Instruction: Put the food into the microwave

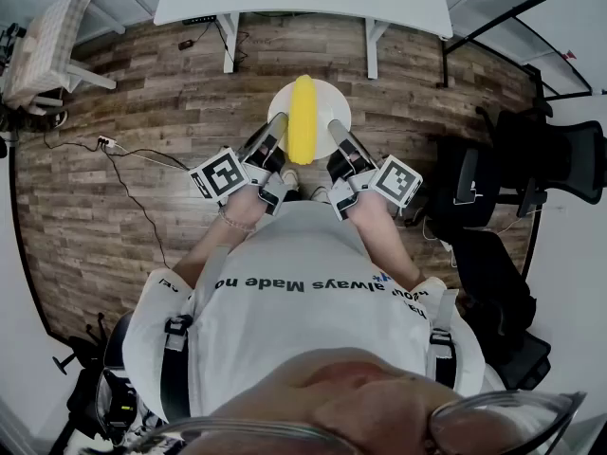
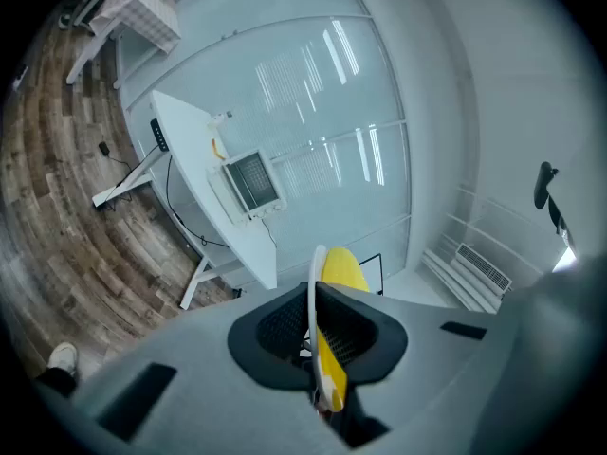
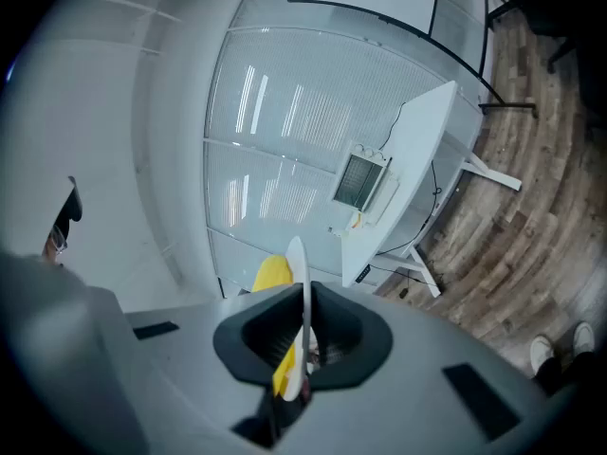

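Closest to the head camera is the person's white shirt. Just past it, the left gripper and right gripper each clamp opposite edges of a white plate, held level above the wooden floor. In each gripper view the jaws are pinched narrow on the plate's thin rim. A long yellow piece of food lies across the plate's middle, between the two grippers. Farther off stands a white table, and the left gripper view shows the microwave on it, well apart from the plate.
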Motion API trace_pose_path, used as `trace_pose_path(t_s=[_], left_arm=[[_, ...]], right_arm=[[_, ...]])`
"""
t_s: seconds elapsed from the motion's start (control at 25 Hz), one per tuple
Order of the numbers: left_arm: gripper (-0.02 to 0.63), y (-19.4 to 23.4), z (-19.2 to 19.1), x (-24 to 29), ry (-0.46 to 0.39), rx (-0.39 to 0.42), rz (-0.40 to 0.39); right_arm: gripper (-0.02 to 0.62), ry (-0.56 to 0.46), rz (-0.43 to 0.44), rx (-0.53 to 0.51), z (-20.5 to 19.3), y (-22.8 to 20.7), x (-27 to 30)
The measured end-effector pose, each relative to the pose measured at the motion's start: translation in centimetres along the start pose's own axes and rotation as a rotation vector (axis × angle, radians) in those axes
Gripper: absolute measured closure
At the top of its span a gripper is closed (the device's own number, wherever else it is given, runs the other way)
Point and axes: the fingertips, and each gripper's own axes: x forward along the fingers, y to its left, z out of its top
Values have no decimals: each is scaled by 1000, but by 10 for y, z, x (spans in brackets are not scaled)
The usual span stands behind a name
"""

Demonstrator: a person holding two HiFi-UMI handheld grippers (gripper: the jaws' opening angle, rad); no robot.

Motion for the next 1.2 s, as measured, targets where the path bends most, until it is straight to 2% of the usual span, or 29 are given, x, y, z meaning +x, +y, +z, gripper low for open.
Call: trace_pose_path(t_s=[0.68,0.96,1.2], left_arm=[[584,18,22,7,25,-18,1],[584,25,39,45,17,-14,2],[584,33,65,95,7,-16,13]], right_arm=[[569,-32,-14,25,2,-2,27],[569,-22,-9,31,34,-16,52],[569,-6,-4,30,78,-31,85]])
